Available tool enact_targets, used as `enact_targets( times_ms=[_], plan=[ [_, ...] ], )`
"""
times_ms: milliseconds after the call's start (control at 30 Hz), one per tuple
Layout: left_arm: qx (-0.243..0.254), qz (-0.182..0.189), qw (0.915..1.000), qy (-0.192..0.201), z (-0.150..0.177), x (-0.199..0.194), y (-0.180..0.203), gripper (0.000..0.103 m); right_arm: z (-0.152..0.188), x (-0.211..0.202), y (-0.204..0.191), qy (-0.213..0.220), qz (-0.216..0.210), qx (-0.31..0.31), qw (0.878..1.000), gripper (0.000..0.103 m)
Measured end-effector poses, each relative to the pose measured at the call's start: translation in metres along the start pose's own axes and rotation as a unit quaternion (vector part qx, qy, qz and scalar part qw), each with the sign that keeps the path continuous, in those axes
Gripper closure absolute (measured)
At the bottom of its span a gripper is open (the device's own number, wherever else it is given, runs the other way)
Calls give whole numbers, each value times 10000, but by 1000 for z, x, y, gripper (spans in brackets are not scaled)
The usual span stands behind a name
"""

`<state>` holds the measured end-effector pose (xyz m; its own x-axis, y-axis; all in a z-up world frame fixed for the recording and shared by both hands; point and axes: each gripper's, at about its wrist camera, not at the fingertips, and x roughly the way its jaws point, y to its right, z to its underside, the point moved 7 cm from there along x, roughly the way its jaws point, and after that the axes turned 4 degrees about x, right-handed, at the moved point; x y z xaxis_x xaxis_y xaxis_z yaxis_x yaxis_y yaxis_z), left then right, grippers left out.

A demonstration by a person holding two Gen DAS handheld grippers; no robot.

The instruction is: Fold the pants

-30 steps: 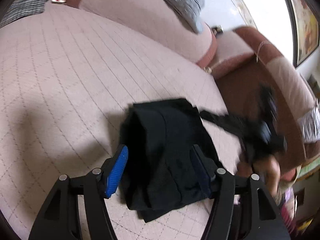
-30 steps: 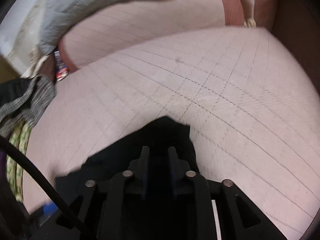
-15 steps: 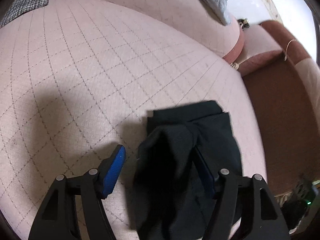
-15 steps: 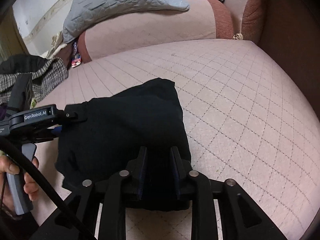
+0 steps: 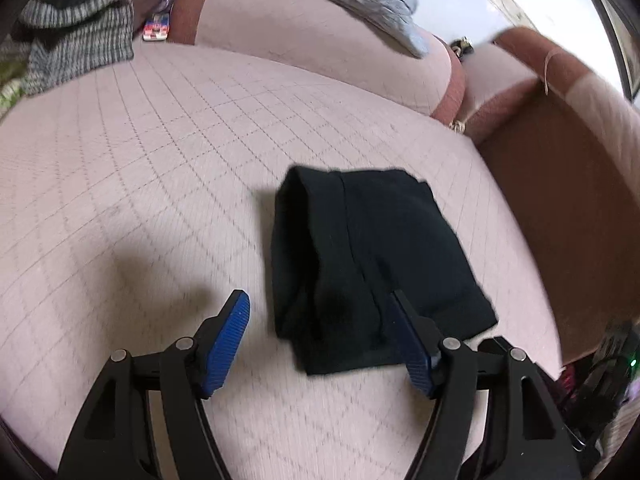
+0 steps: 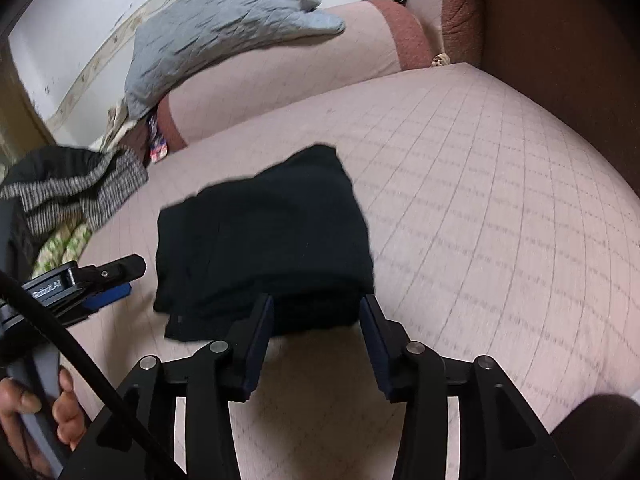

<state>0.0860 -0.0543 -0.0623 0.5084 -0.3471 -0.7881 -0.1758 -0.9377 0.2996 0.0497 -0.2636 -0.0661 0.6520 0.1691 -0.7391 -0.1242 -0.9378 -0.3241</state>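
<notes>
Jaws on both grippers are gaping wide, gripping nothing. You are looking at the sofa seat [image 5: 160, 184] carrying the pants [image 5: 368, 264], lying in a compact folded bundle; folding looks finished, so consider only smoothing edges.

two black plastic grippers, each with ribbed blue finger pads and round silver screws at the joints: the left gripper [image 5: 320, 336] and the right gripper [image 6: 316, 332]. beside the right gripper, a bare-skinned hand [image 6: 36, 420] grips a grey handle; white lettering marks a black body, and a black cable [image 6: 80, 360] crosses it.
</notes>
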Motion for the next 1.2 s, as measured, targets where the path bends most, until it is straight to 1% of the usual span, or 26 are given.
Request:
enact_targets(
  times_ms=[100,167,300,500,600,1033,1200],
  plan=[
    [448,-463,9978,138,16,-12,14,32,14,3,-3,-123,14,-39,9999,55],
    [719,-684,9948,240,24,-18,23,29,19,1,-3,-120,20,-61,9999,55],
    [1044,-851,9901,398,32,-31,36,27,22,-5,-1,-70,19,-98,9999,55],
    [1205,-958,9866,531,31,-44,46,26,26,-10,2,-33,33,-81,10000,54],
    [1202,-909,9872,525,31,-48,49,26,27,-11,2,-26,36,-85,10000,54],
    [1191,-870,9888,208,36,-29,48,26,25,-9,5,25,29,-63,10000,51],
    [1058,-775,9914,12,37,-15,41,26,14,-16,9,203,37,-40,9998,51]
  ],
)
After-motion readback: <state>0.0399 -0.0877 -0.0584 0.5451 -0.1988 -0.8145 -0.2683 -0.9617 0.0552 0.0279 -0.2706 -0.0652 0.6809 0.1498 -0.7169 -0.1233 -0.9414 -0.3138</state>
